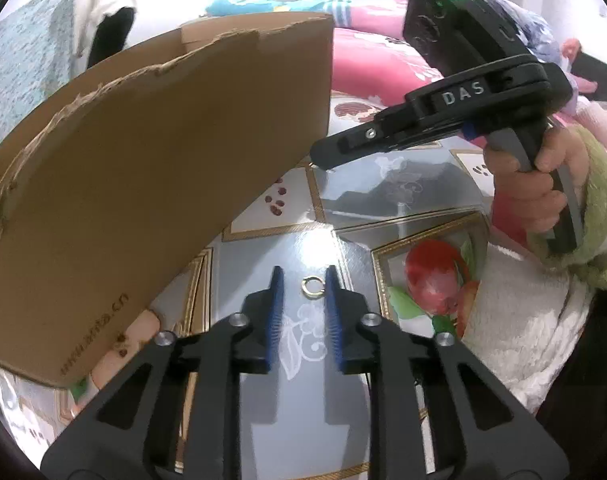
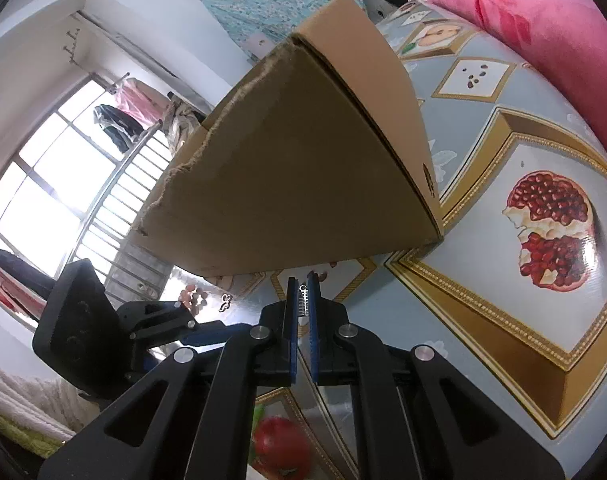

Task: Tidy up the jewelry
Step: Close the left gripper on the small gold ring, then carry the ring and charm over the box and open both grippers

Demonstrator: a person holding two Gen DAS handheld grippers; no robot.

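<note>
1. Worktop [image 1: 303, 208] – glossy printed covering, grey-blue with gold-framed fruit panels (pomegranate, red apple); reflective sheen.
2. Cardboard box [image 1: 155, 168] – plain brown corrugated, ragged torn top edge, open; stands on the worktop, just beyond both grippers.
3. Ring [image 1: 312, 285] – small gold-coloured metal hoop, flat on the worktop, between the tips of the left gripper [image 1: 303, 284]. Blue ribbed pads stand either side of it, narrow gap; cannot tell if the right-hand pad touches it. Not pinched – released.
4. Right gripper [image 2: 302, 290] – clenched on a small silver pendant [image 2: 303, 300], thin ladder-like metal strip with a loop on top, pinched between the blue pads, just above the worktop and near the box's bottom edge.
5. Right hand [image 1: 531, 188] – wraps the black handle, fuzzy green cuff.
6. Other pieces near the box in the right wrist view: pinkish beads [image 2: 193, 300], small silver charm [image 2: 224, 303], both on the worktop.
</note>
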